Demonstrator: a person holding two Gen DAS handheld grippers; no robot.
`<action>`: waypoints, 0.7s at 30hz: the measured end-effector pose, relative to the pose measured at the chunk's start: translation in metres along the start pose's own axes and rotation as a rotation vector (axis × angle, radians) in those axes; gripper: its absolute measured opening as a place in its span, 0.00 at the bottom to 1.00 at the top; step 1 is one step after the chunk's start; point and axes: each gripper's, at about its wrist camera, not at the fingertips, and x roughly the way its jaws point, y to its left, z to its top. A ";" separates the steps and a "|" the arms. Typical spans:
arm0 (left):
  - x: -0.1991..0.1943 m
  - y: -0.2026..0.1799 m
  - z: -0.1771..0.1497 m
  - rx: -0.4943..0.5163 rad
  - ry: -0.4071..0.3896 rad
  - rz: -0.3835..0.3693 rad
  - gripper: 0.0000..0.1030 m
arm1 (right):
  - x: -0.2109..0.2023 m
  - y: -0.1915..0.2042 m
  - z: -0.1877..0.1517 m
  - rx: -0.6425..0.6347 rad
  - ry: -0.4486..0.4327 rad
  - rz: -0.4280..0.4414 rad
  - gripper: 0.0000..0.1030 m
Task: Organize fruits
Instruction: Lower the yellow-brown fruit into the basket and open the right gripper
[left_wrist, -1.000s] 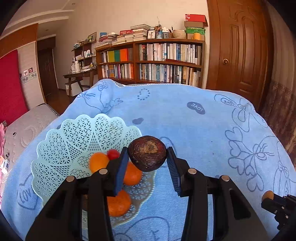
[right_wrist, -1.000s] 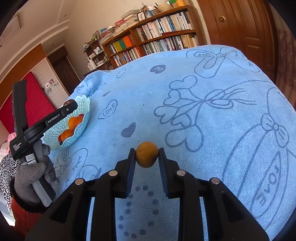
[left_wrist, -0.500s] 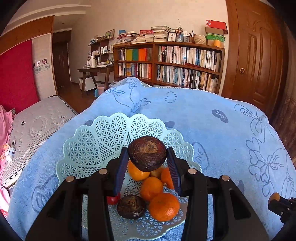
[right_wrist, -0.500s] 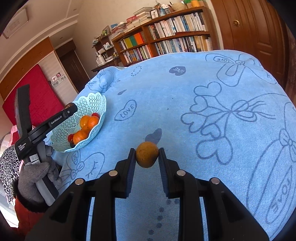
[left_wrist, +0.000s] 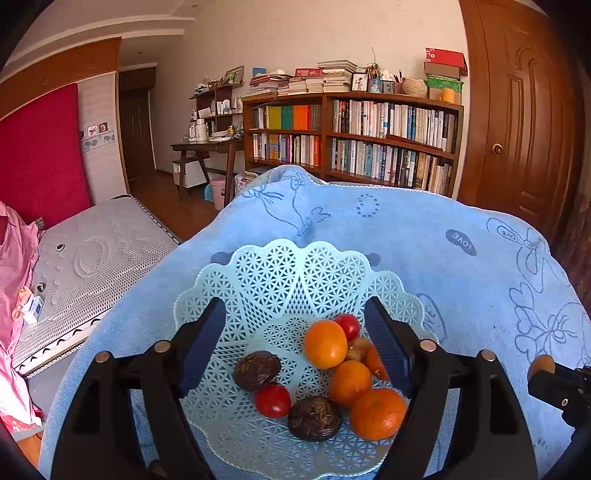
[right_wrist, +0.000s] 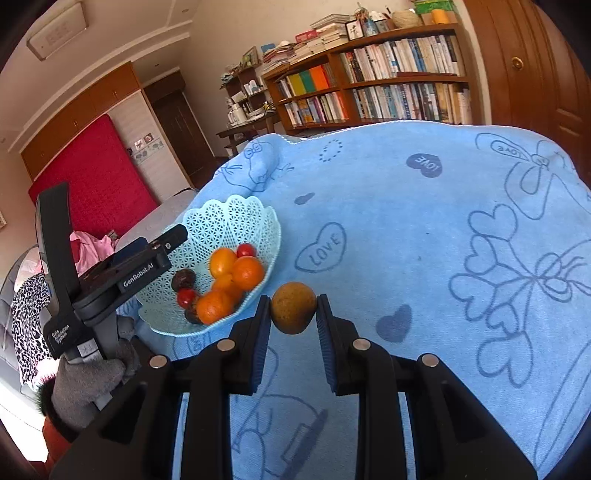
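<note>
Left wrist view, left gripper spread wide, empty, above basket, right gripper clamping brown fruit.

Lots of bare blue blanket on the right side, wide and flat, easy to pass over. Over on the left, a lacy basket with a tall rim. Inside, fruit piled on the right half, open floor on the left half. Above the basket, the left gripper, spread wide, blocking the way in from that side.
</note>
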 end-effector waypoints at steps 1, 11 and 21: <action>-0.001 0.003 0.000 -0.002 -0.004 0.006 0.86 | 0.005 0.006 0.004 -0.009 0.002 0.007 0.25; -0.006 0.028 0.007 -0.046 -0.030 0.052 0.90 | 0.039 0.051 0.034 -0.060 -0.006 0.058 0.25; -0.004 0.036 0.008 -0.044 -0.036 0.088 0.95 | 0.062 0.065 0.048 -0.065 -0.001 0.056 0.25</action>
